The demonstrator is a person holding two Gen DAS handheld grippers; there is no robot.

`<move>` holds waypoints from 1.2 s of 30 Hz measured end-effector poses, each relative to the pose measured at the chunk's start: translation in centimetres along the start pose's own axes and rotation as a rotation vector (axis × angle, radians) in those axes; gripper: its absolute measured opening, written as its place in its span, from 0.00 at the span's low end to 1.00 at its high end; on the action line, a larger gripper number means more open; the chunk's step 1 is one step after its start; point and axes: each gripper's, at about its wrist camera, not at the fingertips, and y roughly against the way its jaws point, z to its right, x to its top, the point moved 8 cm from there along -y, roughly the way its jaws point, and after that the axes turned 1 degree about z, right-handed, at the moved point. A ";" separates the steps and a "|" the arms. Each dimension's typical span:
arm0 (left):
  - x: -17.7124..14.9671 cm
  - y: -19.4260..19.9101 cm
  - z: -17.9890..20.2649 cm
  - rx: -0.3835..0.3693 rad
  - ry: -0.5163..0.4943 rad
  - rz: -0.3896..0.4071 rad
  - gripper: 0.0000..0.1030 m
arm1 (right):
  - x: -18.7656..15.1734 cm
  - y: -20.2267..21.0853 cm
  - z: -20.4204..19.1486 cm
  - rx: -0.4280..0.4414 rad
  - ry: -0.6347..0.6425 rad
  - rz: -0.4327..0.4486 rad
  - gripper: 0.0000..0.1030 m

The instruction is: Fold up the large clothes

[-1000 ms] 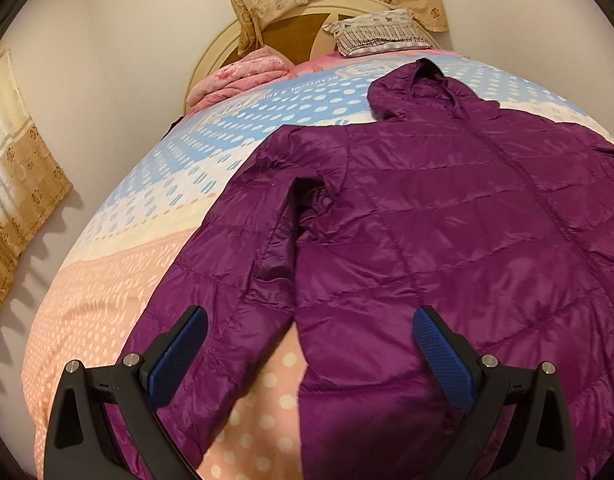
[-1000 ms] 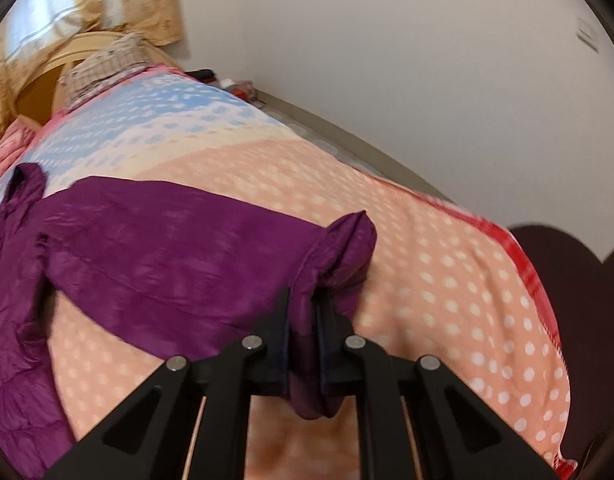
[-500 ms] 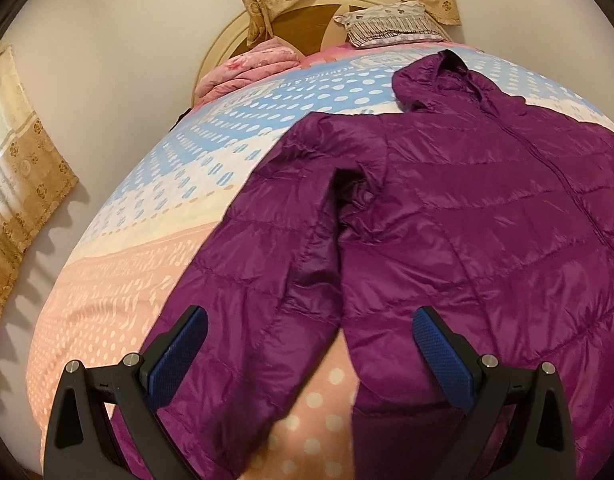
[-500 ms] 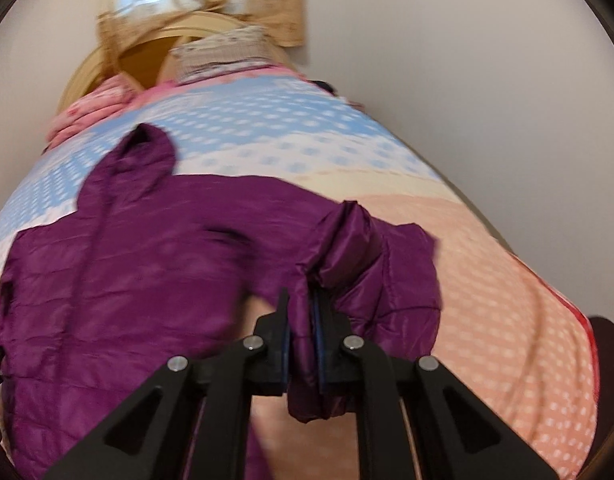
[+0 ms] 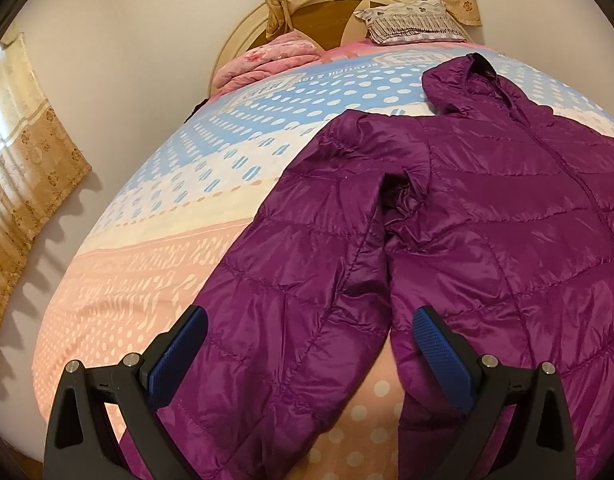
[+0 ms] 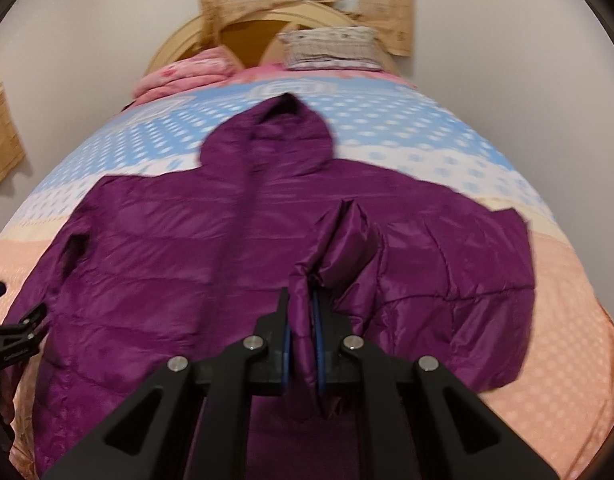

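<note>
A purple hooded puffer jacket (image 6: 195, 248) lies spread front-up on the bed, hood toward the headboard. My right gripper (image 6: 302, 332) is shut on the cuff of the jacket's right sleeve (image 6: 343, 248), which is lifted and folded in over the body. In the left wrist view the jacket (image 5: 507, 216) fills the right side, and its left sleeve (image 5: 291, 280) runs down toward the camera. My left gripper (image 5: 307, 344) hovers open above that sleeve's lower part, blue pads on either side, nothing pinched. The left gripper (image 6: 11, 336) also shows at the left edge of the right wrist view.
The bed (image 5: 155, 240) has a dotted blue, cream and peach cover. A folded pink blanket (image 5: 267, 62) and a patterned pillow (image 5: 411, 24) lie by the rounded wooden headboard (image 6: 251, 32). Walls stand close on both sides, with gold curtains (image 5: 23, 168) at the left.
My right gripper carried the sleeve cuff from the bed's right side in over the jacket body, swinging to face the headboard. The left gripper shifted slightly along the left sleeve and stayed open.
</note>
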 end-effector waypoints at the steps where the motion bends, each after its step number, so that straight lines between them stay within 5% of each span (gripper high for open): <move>1: 0.0 0.1 0.0 0.007 -0.003 0.001 0.99 | -0.2 -0.2 -0.7 0.019 0.008 -0.002 0.12; 4: 0.3 0.5 0.2 0.026 -0.007 0.003 0.99 | -0.9 -0.6 -2.6 0.071 0.042 -0.008 0.25; 5: 0.5 0.8 0.3 0.032 -0.007 0.006 0.99 | -1.2 -0.3 -2.8 0.075 0.055 -0.001 0.49; 7: 0.9 1.5 0.5 0.038 -0.004 0.017 0.99 | -1.5 1.2 -2.3 0.068 0.062 0.039 0.73; 12: 3.3 4.5 2.5 0.014 0.029 0.076 0.99 | -1.7 6.5 2.2 0.012 0.043 0.152 0.74; 17: 6.0 6.8 8.7 -0.105 0.022 0.094 0.99 | -2.9 7.2 11.5 -0.289 -0.023 0.158 0.78; 19: 6.7 7.0 12.0 -0.166 0.004 0.084 0.99 | -3.8 6.4 14.1 -0.335 -0.066 0.124 0.78; 27: 7.2 5.8 22.6 -0.330 -0.038 -0.003 0.99 | -7.3 3.8 17.3 -0.363 -0.083 0.066 0.81; 28: 7.1 5.6 23.2 -0.338 -0.041 -0.010 0.96 | -7.5 3.5 17.3 -0.365 -0.081 0.059 0.85; 30: 6.9 5.2 24.8 -0.358 -0.067 -0.009 0.73 | -8.4 2.8 17.6 -0.366 -0.081 0.020 0.87; 32: 6.3 4.7 26.1 -0.415 -0.094 -0.046 0.15 | -8.5 2.5 17.7 -0.373 -0.084 0.003 0.89; 36: 6.6 4.9 25.7 -0.414 -0.096 -0.014 0.06 | -9.0 2.5 17.9 -0.376 -0.093 0.001 0.92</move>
